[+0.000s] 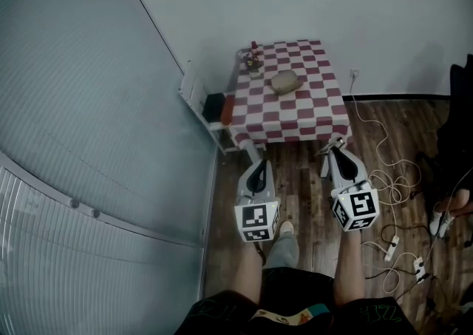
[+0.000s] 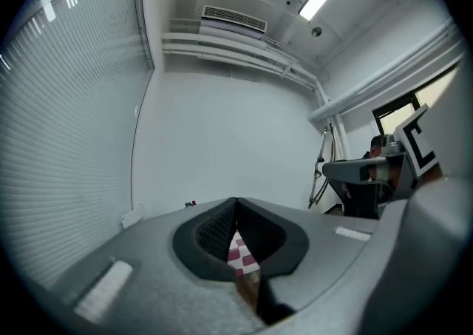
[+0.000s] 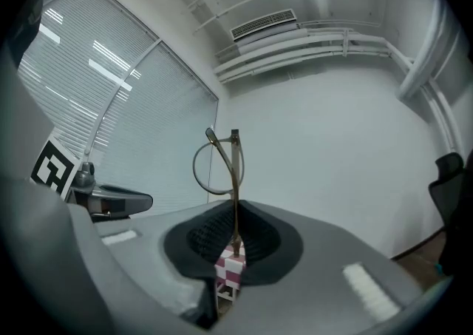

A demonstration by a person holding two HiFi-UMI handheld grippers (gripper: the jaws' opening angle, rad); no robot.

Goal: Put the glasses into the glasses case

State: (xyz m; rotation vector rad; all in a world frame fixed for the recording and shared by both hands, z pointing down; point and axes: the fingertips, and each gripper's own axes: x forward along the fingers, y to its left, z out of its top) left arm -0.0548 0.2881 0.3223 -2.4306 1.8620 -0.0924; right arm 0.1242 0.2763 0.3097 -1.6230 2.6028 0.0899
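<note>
Glasses point(image 3: 235, 178) stand upright, pinched by a thin part of their frame between the right gripper's point(image 3: 235, 241) jaws, short of the checkered table's point(image 1: 310, 115) near edge. The left gripper's point(image 2: 236, 211) jaws are pressed together on nothing. The glasses case point(image 1: 286, 80) lies mid-table.

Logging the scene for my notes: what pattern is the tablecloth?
Red-and-white checks cover the tablecloth; the head view shows it best.

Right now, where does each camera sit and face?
Head view: on the head, steeply down at red-and-white checked table; forearms, left gripper, right gripper show.
Left gripper view: along shut empty jaws toward white wall; right gripper at right.
Right gripper view: along jaws shut on thin wire-rimmed glasses; left gripper at left.
All share the table.
</note>
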